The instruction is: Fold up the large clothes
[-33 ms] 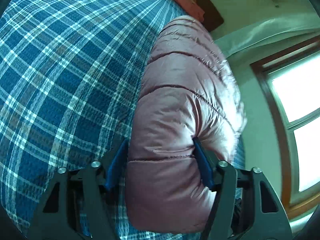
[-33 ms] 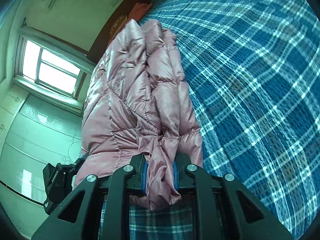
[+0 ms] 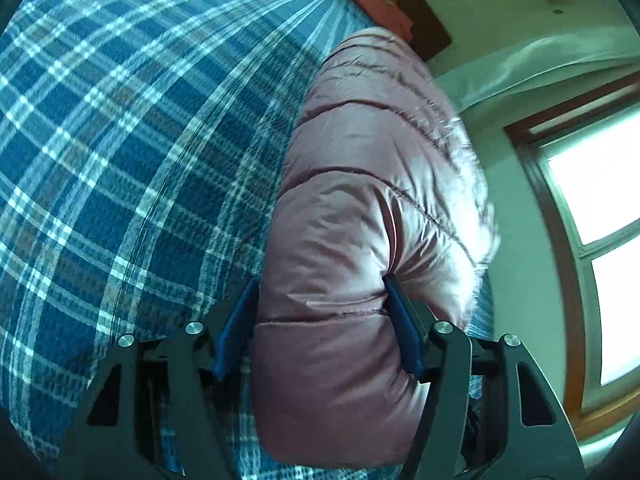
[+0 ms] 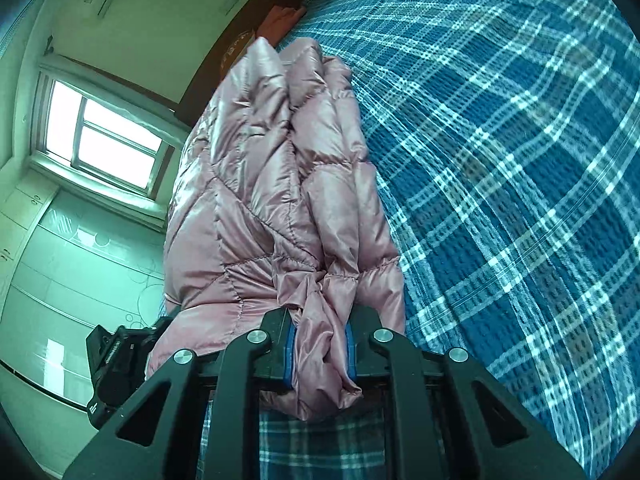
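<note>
Two grippers held your pink puffer jacket (image 3: 360,240) over the blue plaid bedspread (image 3: 120,160): your left gripper (image 3: 320,304) squeezed a thick padded fold, your right gripper (image 4: 318,320) pinched a thin bunched edge.

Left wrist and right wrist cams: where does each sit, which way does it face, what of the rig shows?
Left wrist: on the left gripper, looking along its fingers over the pink puffer jacket pressed between the blue pads; window on the right.
Right wrist: on the right gripper, jaws shut on a bunched jacket edge; the other gripper's black body at lower left, window on the left.
Shared: jacket, blue plaid bedspread, window.
</note>
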Tool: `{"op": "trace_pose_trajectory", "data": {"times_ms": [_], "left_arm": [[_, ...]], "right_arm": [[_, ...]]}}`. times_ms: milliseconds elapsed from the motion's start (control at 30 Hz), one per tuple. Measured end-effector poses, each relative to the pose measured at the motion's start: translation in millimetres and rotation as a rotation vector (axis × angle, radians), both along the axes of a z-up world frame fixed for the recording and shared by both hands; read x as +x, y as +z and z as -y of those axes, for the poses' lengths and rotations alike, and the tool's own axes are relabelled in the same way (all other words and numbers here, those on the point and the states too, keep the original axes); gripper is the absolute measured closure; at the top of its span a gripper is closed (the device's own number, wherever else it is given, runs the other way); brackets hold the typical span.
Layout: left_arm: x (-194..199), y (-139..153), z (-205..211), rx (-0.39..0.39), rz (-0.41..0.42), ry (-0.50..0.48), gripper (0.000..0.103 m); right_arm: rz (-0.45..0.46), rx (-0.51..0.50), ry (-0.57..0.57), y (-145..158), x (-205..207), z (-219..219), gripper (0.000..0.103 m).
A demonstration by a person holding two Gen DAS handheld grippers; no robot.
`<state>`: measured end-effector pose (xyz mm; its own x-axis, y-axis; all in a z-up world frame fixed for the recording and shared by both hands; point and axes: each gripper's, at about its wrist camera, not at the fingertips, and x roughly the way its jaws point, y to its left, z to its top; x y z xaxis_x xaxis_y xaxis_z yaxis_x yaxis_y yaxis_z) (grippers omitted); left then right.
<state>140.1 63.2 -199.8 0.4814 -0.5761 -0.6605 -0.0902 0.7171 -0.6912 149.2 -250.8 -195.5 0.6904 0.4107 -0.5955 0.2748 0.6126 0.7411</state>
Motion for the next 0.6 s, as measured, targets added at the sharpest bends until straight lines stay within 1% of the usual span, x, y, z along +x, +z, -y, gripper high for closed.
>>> {"op": "trace_pose_trajectory", "data": {"times_ms": [100, 167, 233, 267, 300, 333, 367, 400, 433, 467, 500, 567, 600], "left_arm": [[0.8, -1.1, -0.1, 0.031, 0.017, -0.016, 0.042], [1.7, 1.5, -3.3, 0.020, 0.025, -0.033, 0.042], [-0.1, 6.8, -8.6, 0.010, 0.027, -0.049, 0.041], [-0.7, 10.9, -12.4, 0.013, 0.029, -0.053, 0.039], [0.0, 15.3, -14.2, 0.021, 0.033, -0.052, 0.035], [-2.0, 22.4, -20.8, 0.031, 0.053, -0.047, 0.031], [-2.7, 29.8, -27.8, 0.034, 0.083, -0.035, 0.029], [-1.1, 34.8, -32.1, 0.036, 0.103, -0.024, 0.025], [0.9, 41.4, -40.3, 0.031, 0.134, -0.009, 0.022], [6.5, 45.0, -45.1, 0.026, 0.150, -0.003, 0.021], [11.7, 46.8, -47.3, 0.024, 0.151, -0.001, 0.021], [31.0, 47.8, -48.6, -0.007, 0.125, 0.005, 0.021], [44.4, 46.4, -45.7, -0.034, 0.109, -0.009, 0.021]], "right_arm": [[0.025, 0.016, -0.008, -8.1, 2.5, 2.2, 0.088], [0.032, 0.039, -0.011, -7.8, -0.4, 3.4, 0.086], [0.033, 0.055, 0.001, -4.2, -2.5, 6.0, 0.082], [0.032, 0.063, 0.008, -1.9, -3.3, 8.3, 0.078], [0.027, 0.061, 0.012, 2.8, -4.6, 10.3, 0.071], [0.018, 0.050, 0.012, 4.3, -4.6, 19.1, 0.069], [0.014, 0.036, 0.008, 4.7, 0.9, 26.9, 0.060], [0.014, 0.011, -0.003, 13.3, -2.5, 29.7, 0.046], [0.014, -0.023, -0.023, 22.7, -4.2, 33.3, 0.039], [0.016, -0.051, -0.040, 31.9, -2.1, 33.7, 0.035], [0.029, -0.071, -0.051, 39.2, 0.3, 37.4, 0.035], [0.037, -0.078, -0.055, 48.2, 17.6, 44.7, 0.035], [0.038, -0.075, -0.058, 50.4, 25.1, 46.1, 0.035]]}}
